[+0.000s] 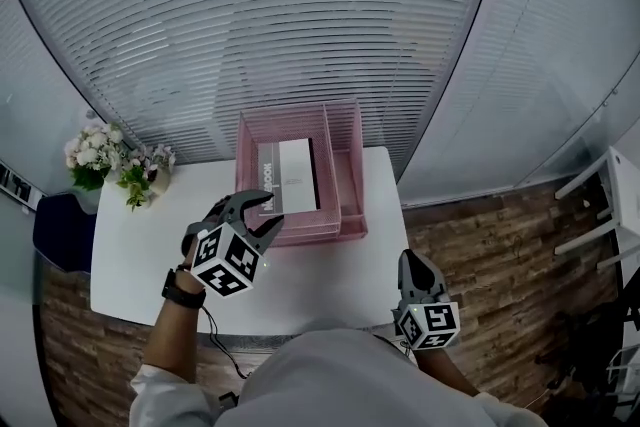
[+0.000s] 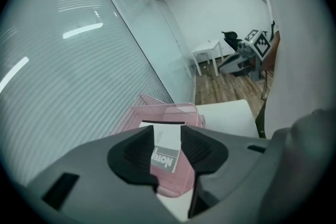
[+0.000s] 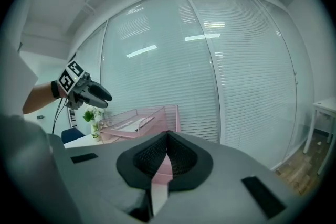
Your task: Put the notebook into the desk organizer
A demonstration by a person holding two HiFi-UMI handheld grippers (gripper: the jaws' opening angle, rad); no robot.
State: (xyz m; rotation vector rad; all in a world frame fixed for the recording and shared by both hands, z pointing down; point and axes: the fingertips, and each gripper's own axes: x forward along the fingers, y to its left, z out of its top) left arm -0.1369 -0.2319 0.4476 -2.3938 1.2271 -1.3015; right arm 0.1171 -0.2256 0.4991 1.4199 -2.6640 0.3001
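Checking head view first: the notebook (image 1: pixel 288 175) lay flat inside the desk organizer (image 1: pixel 346 177), in its left section, long axis running from the organizer's front wall to its back wall. Left gripper (image 1: pixel 272 211) hung just in front of that front wall, jaws apart, nothing between them, clear of the notebook. Right gripper (image 1: pixel 412 265) sat well back from the organizer and off to its right, over the bench (image 1: pixel 330 285) near edge.

Left gripper view: the gap between the jaws looked straight at the notebook's near short end. Notebook dead ahead, inside the organizer, untouched.

Right gripper view: jaws closed tip to tip, empty. Organizer ahead and to the left, well apart.

Judgement: left gripper was the nearer one. Placement looked done, so the next move would likely be a straight pull-back from the organizer's front.
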